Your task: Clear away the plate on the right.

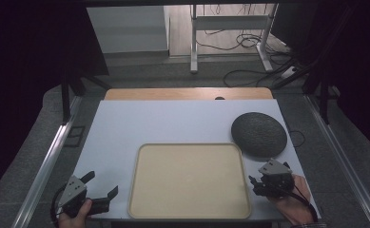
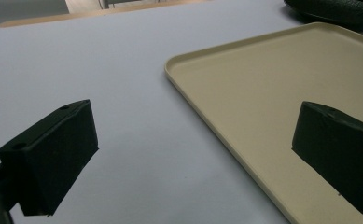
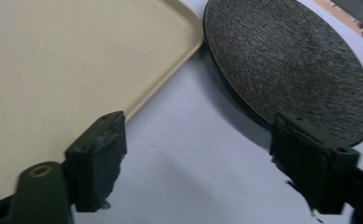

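The surface (image 1: pixel 125 123) carries a beige tray (image 1: pixel 137 190) near the middle, with nothing in it. Just beside its far right corner lies a dark plate (image 1: pixel 258 133), also bare. The right gripper (image 1: pixel 258 183), jaws spread and empty, sits nearest the plate; it should probably catch the near rim squarely and lift level. The left gripper (image 1: pixel 102 183) waits left of the tray, jaws wide, holding nothing.

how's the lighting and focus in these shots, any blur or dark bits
High view: table evenly lit, surroundings nearly black, slightly soft. Left gripper view: dim bluish light, tray sharp, near jaws soft-edged. Right gripper view: dark plate shows crisp texture and casts a shadow beside the tray.
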Demonstrator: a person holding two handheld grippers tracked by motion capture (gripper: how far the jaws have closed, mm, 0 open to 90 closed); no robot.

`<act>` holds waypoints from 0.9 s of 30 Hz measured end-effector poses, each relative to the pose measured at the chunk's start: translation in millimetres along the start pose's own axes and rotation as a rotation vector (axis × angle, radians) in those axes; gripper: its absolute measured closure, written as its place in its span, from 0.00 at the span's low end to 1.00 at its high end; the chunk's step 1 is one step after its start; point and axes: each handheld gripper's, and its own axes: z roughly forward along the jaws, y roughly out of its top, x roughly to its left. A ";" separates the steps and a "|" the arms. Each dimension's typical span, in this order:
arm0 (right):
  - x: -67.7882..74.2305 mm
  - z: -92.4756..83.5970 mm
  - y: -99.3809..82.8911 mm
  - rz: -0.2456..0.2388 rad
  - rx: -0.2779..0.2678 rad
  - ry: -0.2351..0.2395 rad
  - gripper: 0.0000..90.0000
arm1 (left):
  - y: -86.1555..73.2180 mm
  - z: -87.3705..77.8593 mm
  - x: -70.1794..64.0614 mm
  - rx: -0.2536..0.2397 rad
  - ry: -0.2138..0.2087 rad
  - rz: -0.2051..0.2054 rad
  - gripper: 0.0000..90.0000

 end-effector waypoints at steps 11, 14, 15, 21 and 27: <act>5.0 1.6 0.8 -0.147 0.048 -0.103 0.32 | 0.6 0.8 0.6 0.001 -0.003 -0.002 0.00; 6.4 2.6 1.2 -0.194 0.055 -0.125 0.34 | 0.6 0.9 0.8 0.001 -0.002 -0.001 0.00; 7.6 3.6 1.6 -0.233 0.062 -0.147 0.35 | 0.7 0.9 0.9 0.000 -0.002 -0.003 0.00; 8.5 7.8 0.9 -0.302 0.078 -0.178 0.38 | 0.3 0.3 1.4 -0.003 0.000 -0.010 0.00; 8.0 12.8 -0.1 -0.397 0.097 -0.232 0.43 | 0.3 0.1 1.4 -0.005 0.003 -0.012 0.00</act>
